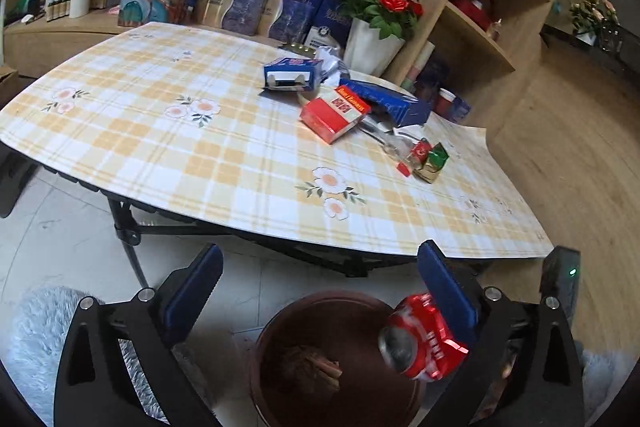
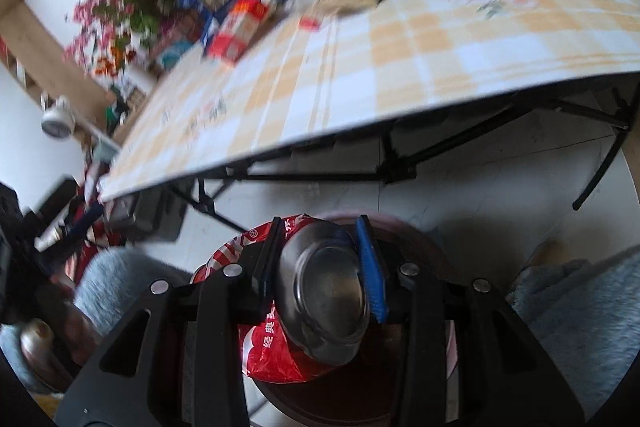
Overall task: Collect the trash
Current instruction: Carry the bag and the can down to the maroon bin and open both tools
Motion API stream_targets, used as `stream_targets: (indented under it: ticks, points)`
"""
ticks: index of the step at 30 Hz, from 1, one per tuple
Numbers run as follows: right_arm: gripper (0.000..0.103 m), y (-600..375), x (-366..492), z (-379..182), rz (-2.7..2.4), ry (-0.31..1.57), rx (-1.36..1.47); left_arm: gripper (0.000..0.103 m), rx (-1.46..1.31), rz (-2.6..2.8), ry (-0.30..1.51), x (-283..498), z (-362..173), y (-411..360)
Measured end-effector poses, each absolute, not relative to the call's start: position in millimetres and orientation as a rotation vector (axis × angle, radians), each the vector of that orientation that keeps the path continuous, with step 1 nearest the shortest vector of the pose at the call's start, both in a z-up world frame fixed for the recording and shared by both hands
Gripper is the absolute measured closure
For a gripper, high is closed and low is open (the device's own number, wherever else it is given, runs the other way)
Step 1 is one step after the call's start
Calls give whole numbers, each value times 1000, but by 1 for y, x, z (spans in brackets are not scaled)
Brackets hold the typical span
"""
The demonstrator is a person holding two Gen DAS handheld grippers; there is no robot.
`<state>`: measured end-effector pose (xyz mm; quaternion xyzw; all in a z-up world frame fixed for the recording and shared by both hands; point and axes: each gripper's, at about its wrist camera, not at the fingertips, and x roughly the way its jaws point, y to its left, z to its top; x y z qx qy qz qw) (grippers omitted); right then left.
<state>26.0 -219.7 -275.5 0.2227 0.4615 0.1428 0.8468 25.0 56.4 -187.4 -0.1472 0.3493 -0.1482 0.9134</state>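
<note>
L gripper (image 1: 316,303) jaws wide – crushed red can (image 1: 424,337) dropping free over brown bin (image 1: 280,331). R gripper (image 2: 320,267) clamps second crushed can (image 2: 324,291) above bin for dumping – more trash left on table (image 1: 200,155).

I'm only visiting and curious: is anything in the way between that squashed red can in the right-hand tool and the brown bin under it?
Nothing visible. The right gripper clamps the crushed red can directly over the brown bin, whose mouth shows open below. The left gripper is open beside another red can at that bin's rim.
</note>
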Motion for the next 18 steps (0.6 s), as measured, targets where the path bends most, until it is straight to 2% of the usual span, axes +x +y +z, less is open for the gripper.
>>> stream_targets:
  ticks: [6,10,18]
  points:
    - [64,-203,36,-300,311,1066,441,8,-262,-309,715,27,-191,50]
    - [70,-200,37,-306,302,1085,449,8,-254,-316,722,29,-195,48]
    - [69,-204,37,-306,273,1077,454,8,-269,-301,727,31,-197,50]
